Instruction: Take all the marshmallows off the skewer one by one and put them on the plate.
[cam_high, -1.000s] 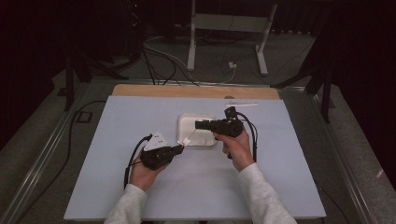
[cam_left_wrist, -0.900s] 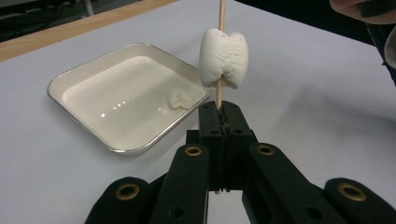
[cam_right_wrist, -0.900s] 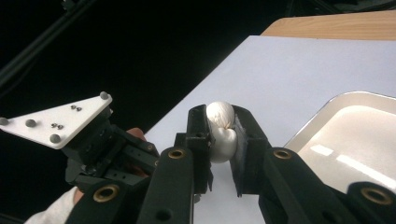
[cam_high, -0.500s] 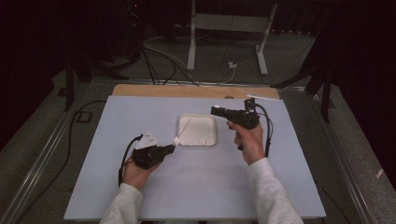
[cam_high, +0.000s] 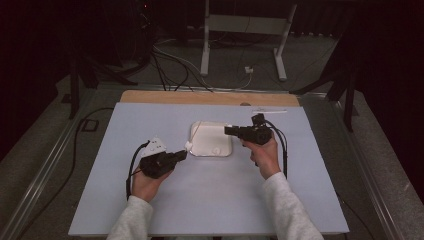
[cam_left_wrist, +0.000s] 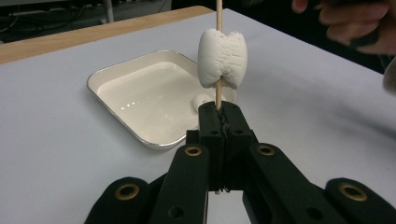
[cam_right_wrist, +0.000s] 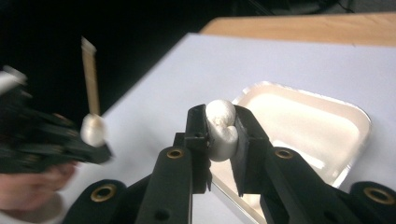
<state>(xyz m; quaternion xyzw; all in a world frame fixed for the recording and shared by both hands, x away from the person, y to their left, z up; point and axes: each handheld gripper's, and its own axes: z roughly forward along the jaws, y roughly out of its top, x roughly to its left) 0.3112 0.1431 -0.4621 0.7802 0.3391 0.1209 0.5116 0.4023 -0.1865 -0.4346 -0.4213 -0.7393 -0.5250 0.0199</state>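
A wooden skewer (cam_left_wrist: 217, 51) is pinched upright by the left gripper (cam_left_wrist: 219, 116), one marshmallow (cam_left_wrist: 221, 58) already threaded just above the jaws. A second marshmallow (cam_right_wrist: 220, 129) is squeezed between the right gripper (cam_right_wrist: 220, 135) jaws, over the white tray (cam_high: 211, 148) near the table's middle. Both sweets are judged light, soft and easily dented, so a gentle grip across the sides is advised; the skewer seems thin and snappable. The skewer's tip is cut off, and another small piece (cam_left_wrist: 201, 100) in the tray is hard to identify.

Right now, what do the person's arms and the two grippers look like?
Both forearms wear light grey sleeves. The left gripper and right gripper are black, each with two flat jaws, brass-ringed pivot holes on the linkage arms, and a trailing black cable. The left gripper carries a pale three-cornered plate.
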